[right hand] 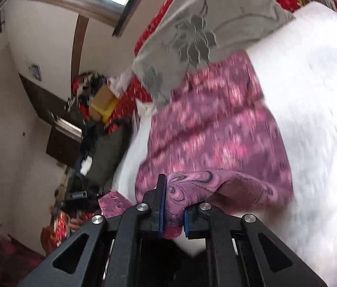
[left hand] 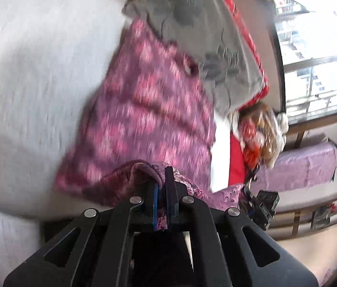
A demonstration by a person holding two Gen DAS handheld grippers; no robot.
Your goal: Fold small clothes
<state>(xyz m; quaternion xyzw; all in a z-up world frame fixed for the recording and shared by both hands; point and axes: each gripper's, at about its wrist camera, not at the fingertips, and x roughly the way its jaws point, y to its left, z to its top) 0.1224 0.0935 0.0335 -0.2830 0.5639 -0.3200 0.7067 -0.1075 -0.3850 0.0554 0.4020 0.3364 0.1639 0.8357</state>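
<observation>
A pink-and-purple patterned garment [left hand: 144,110] lies spread on the white bed sheet [left hand: 29,83]. It also shows in the right wrist view [right hand: 216,129]. My left gripper [left hand: 162,179] is shut on a bunched near edge of the garment, cloth pinched between its blue pads. My right gripper [right hand: 173,205] is shut on another near corner of the garment, a fold of cloth filling the gap between its pads. Both views are motion-blurred. The other gripper [left hand: 261,205] shows at the right in the left wrist view.
A grey flowered pillow [left hand: 192,35] lies on the garment's far end, over a red patterned blanket [left hand: 240,24]. The pillow shows too in the right wrist view [right hand: 204,28]. A window [left hand: 316,47] and a purple-covered bench [left hand: 300,167] are to the right. Dark clutter and a cardboard box [right hand: 101,100] sit beside the bed.
</observation>
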